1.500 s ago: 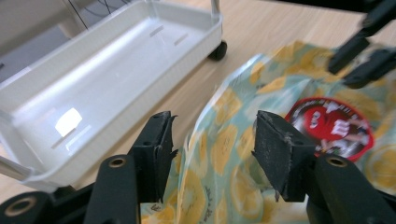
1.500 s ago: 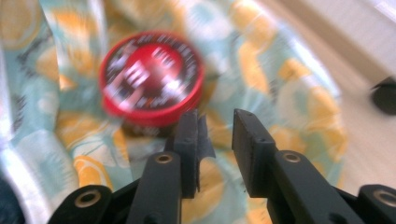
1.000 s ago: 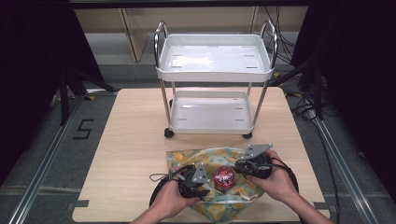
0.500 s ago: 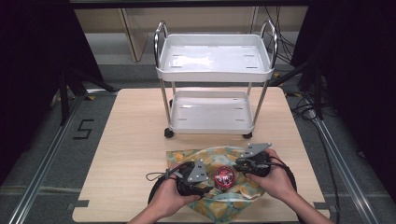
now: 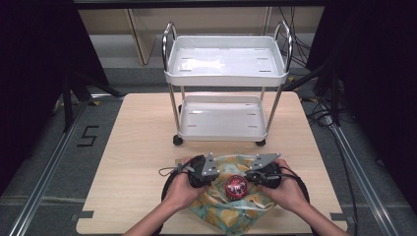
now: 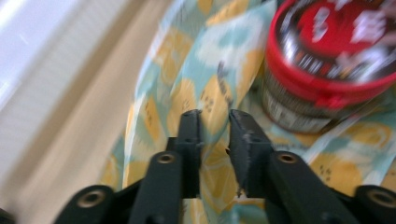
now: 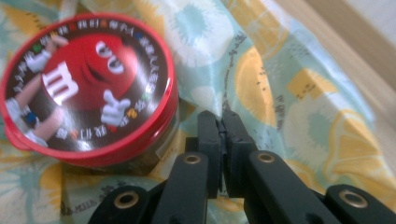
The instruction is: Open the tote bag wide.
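One white two-shelf cart (image 5: 223,73) fills the high view's upper centre; one patterned cloth (image 5: 231,199) and one red-lidded tin (image 5: 236,186) sit lower centre. Left gripper (image 6: 215,122), closing, stands narrow around cloth; right gripper (image 7: 222,122) pinches cloth.

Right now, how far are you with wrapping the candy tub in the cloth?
Just starting. Done: the tub sits in the middle of the spread cloth. In hand: the right gripper is shut, pinching a cloth fold beside the tub; the left gripper has a fold between its jaws, which have just been closing. Left: the red lid is uncovered, nothing folded over it.
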{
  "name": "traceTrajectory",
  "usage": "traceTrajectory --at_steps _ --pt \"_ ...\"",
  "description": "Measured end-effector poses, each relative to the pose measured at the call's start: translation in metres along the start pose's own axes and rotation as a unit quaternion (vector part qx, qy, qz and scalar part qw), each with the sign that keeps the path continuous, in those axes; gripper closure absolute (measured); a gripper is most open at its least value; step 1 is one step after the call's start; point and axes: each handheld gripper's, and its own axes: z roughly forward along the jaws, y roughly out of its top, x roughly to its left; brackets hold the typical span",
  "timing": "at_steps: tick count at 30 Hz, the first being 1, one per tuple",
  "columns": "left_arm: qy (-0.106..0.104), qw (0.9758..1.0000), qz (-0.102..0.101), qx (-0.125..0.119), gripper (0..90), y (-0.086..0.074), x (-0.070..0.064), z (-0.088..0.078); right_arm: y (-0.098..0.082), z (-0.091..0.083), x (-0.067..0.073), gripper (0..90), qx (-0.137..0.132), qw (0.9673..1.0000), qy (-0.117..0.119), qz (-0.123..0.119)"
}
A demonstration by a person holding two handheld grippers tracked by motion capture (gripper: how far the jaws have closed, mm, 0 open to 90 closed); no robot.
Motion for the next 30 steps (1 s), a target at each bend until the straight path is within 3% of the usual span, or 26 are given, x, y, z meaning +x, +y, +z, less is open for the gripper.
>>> traceTrajectory --at_steps 1,5,7,8,11,12,13,14,16,17,18,19,21,22,23,25,28,29,30 --pt "-0.003 1.0 -0.009 0.0 79.1 -0.001 -0.002 0.002 -0.001 0.002 -0.001 88.7 -0.003 1.0 -0.005 -0.008" --pt "-0.004 0.9997 -0.002 0.022 84.1 -0.003 -0.003 0.006 -0.004 0.006 0.001 88.5 0.008 0.9999 -0.005 -0.008" --pt "-0.008 0.9997 -0.013 0.021 85.8 -0.004 -0.005 0.008 -0.005 0.007 0.0 88.4 0.016 0.9996 -0.008 -0.023" --pt "-0.008 0.9996 -0.012 0.025 86.2 -0.005 -0.005 0.009 -0.005 0.006 0.002 88.4 0.019 0.9998 0.002 -0.007" --pt "-0.012 0.9994 -0.014 0.029 86.2 -0.007 -0.006 0.012 -0.005 0.005 0.002 88.2 0.028 0.9996 0.005 -0.009" --pt "-0.013 0.9994 -0.016 0.028 85.9 -0.008 -0.007 0.013 -0.005 0.006 0.001 87.9 0.027 0.9996 0.004 -0.012" --pt "-0.012 0.9994 -0.017 0.027 85.4 -0.008 -0.007 0.013 -0.007 0.01 0.002 87.2 0.01 0.9998 -0.008 -0.016" --pt "-0.011 0.9995 -0.016 0.027 84.2 -0.008 -0.007 0.013 -0.008 0.01 0.002 85.7 0.016 0.9998 -0.006 -0.014" --pt "-0.004 0.9996 -0.007 0.028 79.4 -0.007 -0.005 0.01 -0.008 0.008 0.001 80.7 0.02 0.9995 -0.006 -0.022" --pt "-0.001 0.9997 -0.02 0.015 75.3 -0.007 -0.007 0.009 -0.007 0.006 0.002 77.4 0.025 0.9996 0.004 -0.012" --pt "0.002 0.9998 -0.014 0.013 72.7 -0.006 -0.005 0.006 -0.008 0.005 0.002 74.1 0.014 0.9997 -0.006 -0.017" --pt "0.005 0.9997 -0.025 0.0 69.8 -0.006 -0.006 0.003 -0.007 0.002 0.002 70.9 0.012 0.9998 0.002 -0.015" --pt "0.019 0.9993 -0.029 -0.011 61.8 -0.005 -0.004 -0.004 -0.005 -0.008 0.003 66.8 0.015 0.9998 0.008 0.014" --pt "0.02 0.9994 -0.026 -0.014 57.8 -0.004 -0.004 -0.008 -0.005 -0.012 0.002 64.1 0.011 0.9997 0.019 0.013" --pt "0.018 0.9991 -0.031 -0.023 54.8 -0.004 -0.005 -0.012 -0.005 -0.015 0.001 61.4 0.007 0.9998 0.013 0.01" --pt "0.022 0.9989 -0.028 -0.029 48.7 -0.004 -0.004 -0.019 -0.007 -0.02 -0.004 57.3 -0.003 0.9996 0.013 -0.024" --pt "0.025 0.9973 -0.044 -0.053 43.5 -0.006 -0.007 -0.028 -0.01 -0.025 -0.004 52.7 -0.009 0.9997 0.013 -0.021" --pt "0.032 0.9965 -0.052 -0.057 41.1 -0.007 -0.007 -0.031 -0.011 -0.028 -0.003 51.2 -0.007 0.9999 0.012 -0.007" --pt "0.032 0.9955 -0.06 -0.066 39.6 -0.009 -0.007 -0.034 -0.012 -0.029 -0.004 50.0 -0.013 0.9998 0.01 -0.014"
